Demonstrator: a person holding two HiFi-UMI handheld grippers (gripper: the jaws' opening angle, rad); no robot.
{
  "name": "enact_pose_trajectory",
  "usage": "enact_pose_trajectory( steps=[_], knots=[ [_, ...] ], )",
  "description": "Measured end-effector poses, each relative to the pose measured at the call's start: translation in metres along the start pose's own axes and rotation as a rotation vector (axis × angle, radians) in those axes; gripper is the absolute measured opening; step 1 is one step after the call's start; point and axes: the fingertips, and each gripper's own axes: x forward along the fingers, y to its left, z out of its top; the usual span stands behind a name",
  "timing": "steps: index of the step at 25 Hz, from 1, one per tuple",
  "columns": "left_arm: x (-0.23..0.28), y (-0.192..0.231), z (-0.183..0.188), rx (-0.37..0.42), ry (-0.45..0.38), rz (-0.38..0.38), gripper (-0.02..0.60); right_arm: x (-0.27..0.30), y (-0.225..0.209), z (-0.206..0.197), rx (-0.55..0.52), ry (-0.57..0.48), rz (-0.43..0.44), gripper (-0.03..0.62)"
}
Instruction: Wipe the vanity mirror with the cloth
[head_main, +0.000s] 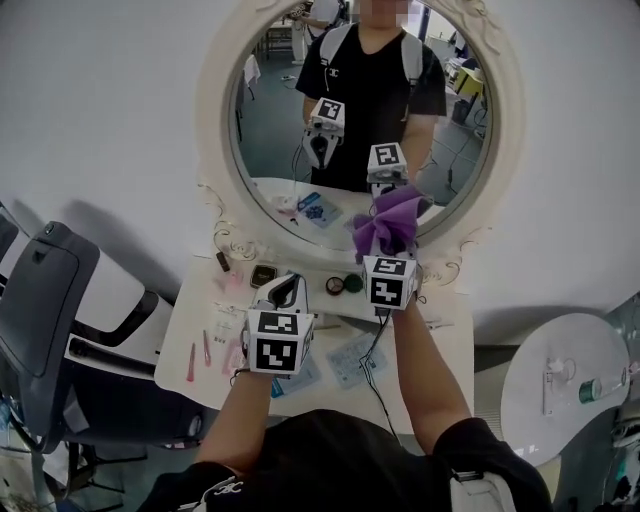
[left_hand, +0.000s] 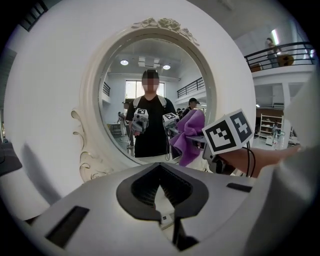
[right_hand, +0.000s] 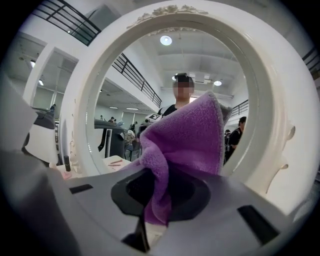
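Right hand-held gripper (right_hand: 156, 202): was clamped on the cloth (right_hand: 192, 142), bunched forward so it'd meet glass first.
Cloth spot: sat by the mirror (head_main: 262, 130) bottom, contact unclear.
Left hand-held gripper (left_hand: 161, 202): was closed, empty, kept low, out of the way.

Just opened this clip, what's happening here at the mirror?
A person at a vanity table holds a gripper in each hand. The right gripper has its fingers shut on a purple cloth and holds it up at the lower right part of the round mirror. I cannot tell whether the cloth touches the glass. The left gripper is shut on nothing and held lower, over the table.
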Motion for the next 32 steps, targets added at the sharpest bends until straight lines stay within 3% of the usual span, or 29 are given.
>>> enact_pose_trajectory(
  steps=[5,13,16,20,25,32],
  knots=[
    [0.012,-0.023,0.002,0.018,-0.001,-0.048,-0.003,-0.010,-0.048,-0.020,0.127,0.042,-0.079,0.055],
    [0.026,-0.042,0.012,0.033,-0.019,-0.087,-0.003,-0.038,-0.038,-0.023,0.123,0.009,-0.027,0.054],
    [0.030,-0.044,0.018,0.021,-0.039,-0.088,-0.003,-0.058,-0.041,-0.023,0.201,-0.020,-0.015,0.054],
    [0.037,-0.045,0.021,-0.015,-0.041,-0.097,-0.003,-0.090,-0.050,-0.014,0.295,-0.104,-0.060,0.054],
    [0.046,-0.051,0.026,-0.024,-0.049,-0.132,-0.003,-0.112,-0.052,-0.002,0.237,-0.152,-0.120,0.054],
    [0.052,-0.061,0.027,0.005,-0.047,-0.163,-0.003,-0.111,-0.048,0.006,0.228,-0.167,-0.094,0.052]
  ],
)
